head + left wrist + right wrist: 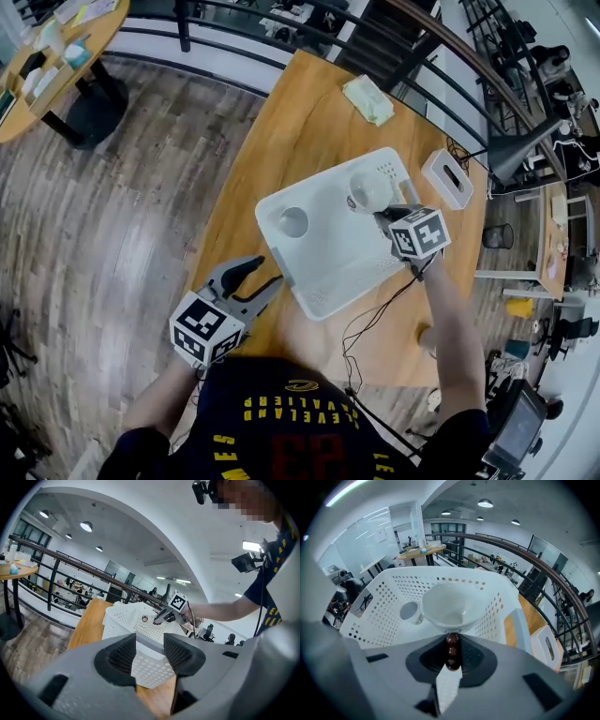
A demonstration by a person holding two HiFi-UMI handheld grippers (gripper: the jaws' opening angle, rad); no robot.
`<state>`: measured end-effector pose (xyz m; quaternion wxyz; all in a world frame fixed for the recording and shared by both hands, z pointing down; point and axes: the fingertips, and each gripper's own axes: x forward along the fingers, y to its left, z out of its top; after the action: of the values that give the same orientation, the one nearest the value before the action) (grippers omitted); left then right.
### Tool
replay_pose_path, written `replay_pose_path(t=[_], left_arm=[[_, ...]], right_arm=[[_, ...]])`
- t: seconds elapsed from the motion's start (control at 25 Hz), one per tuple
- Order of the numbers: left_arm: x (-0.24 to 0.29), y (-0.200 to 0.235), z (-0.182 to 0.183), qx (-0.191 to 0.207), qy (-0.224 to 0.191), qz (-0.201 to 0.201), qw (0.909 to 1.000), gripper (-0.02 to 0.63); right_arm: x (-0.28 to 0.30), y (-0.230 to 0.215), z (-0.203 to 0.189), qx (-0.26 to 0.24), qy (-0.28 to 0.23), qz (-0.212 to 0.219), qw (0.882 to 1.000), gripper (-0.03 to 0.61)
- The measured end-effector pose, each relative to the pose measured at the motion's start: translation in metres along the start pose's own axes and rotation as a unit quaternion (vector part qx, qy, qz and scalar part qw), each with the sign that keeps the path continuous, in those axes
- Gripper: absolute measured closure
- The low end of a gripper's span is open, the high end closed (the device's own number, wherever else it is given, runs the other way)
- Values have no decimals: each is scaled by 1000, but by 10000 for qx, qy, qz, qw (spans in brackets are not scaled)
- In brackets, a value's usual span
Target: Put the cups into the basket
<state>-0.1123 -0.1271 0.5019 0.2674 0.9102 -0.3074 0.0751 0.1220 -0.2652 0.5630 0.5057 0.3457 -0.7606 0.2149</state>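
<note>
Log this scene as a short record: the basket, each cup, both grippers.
basket: white, perforated, on the wooden table
first cup: inside the basket, free of both grippers
second cup: white, held by its dark handle over the basket
right gripper: shut on the second cup's handle
left gripper: fingers apart, at the basket's near corner, holding nothing
box: white, on the table beside the basket

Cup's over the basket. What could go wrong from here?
The right tongs hold the wide white cup only by its thin dark beaded handle; it may swivel or slip. A small white mug already sits in the white perforated plastic basket; a drop could strike it.
</note>
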Motion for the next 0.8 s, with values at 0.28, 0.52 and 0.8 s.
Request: replay_pose_path(t=[0.28, 0.52, 0.8], left_arm=[[2, 5, -2, -86, -8, 39, 10000, 433], [1, 10, -1, -146, -23, 91, 9998, 433], [-1, 17, -2, -222, -7, 171, 9996, 433]], right_arm=[[22, -14, -20, 181, 740, 0, 9971, 532], [40, -20, -24, 211, 1117, 45, 9935, 532], [61, -25, -33, 353, 1399, 109, 9895, 532]])
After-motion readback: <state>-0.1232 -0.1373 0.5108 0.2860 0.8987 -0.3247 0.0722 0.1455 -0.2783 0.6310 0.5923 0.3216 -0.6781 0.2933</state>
